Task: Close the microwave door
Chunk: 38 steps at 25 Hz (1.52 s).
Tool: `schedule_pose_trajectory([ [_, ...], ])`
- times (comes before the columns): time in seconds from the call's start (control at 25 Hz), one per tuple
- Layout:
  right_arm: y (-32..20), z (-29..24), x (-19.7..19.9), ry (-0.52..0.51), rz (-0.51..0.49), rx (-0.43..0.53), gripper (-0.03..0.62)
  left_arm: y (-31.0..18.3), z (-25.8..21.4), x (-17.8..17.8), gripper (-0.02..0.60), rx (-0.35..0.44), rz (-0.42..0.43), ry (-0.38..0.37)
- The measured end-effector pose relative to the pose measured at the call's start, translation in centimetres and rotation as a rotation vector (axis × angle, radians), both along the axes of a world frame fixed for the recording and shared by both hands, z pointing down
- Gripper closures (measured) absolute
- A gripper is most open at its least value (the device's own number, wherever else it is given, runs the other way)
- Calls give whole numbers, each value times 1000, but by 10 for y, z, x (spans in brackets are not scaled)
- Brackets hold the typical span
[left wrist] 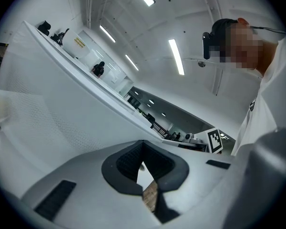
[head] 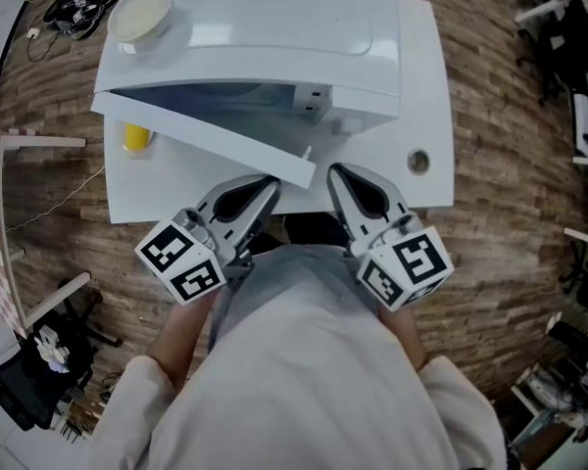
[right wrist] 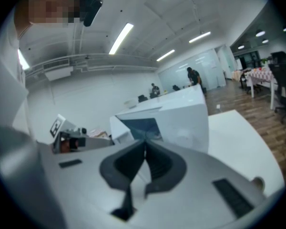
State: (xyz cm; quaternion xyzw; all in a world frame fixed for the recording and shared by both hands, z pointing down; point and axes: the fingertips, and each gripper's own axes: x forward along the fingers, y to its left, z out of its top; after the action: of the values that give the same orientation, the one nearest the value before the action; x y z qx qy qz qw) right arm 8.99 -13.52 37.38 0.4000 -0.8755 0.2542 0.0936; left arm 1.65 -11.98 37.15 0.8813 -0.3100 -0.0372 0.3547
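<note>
In the head view the microwave door (head: pixel 206 130) stands partly open, hinged on your left, with your left gripper (head: pixel 265 186) just beside its free edge and your right gripper (head: pixel 338 174) near it. The left gripper view shows those jaws pressed together on nothing, and the door's small label is unreadable. The right gripper view shows the same: closed, empty. Closing looks barely begun. Next, push the free edge inward. Only the 2 marker cubes show print.

Microwave (head: pixel 274 27) sits on table (head: pixel 426 86), ahead of both fingertip pairs. Door (head: pixel 206 130) swings out toward them; its free end lies between left gripper (head: pixel 270 181) and right gripper (head: pixel 335 170) tips. Bowl (head: pixel 140 13) on microwave top, far left. Hole (head: pixel 417 161) in table, right of right fingers.
</note>
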Motion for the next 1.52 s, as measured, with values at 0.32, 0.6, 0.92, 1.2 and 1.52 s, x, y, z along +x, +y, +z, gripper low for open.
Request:
schedule_pose_trajectory([
  [0.32,-12,2,7,3,-12,-2,571,-15,2,4,568,3,-21,0],
  [0.6,-21,2,17,6,-28,3,571,-25,1,13,568,9,-40,4],
  [0.92,-28,4,24,9,-45,6,571,-33,3,18,568,8,-64,12],
  [1.2,-29,4,31,-2,-46,12,571,-38,2,24,568,13,-77,10],
  [1.52,-28,1,33,-15,-36,26,571,-41,2,27,568,16,-78,4],
])
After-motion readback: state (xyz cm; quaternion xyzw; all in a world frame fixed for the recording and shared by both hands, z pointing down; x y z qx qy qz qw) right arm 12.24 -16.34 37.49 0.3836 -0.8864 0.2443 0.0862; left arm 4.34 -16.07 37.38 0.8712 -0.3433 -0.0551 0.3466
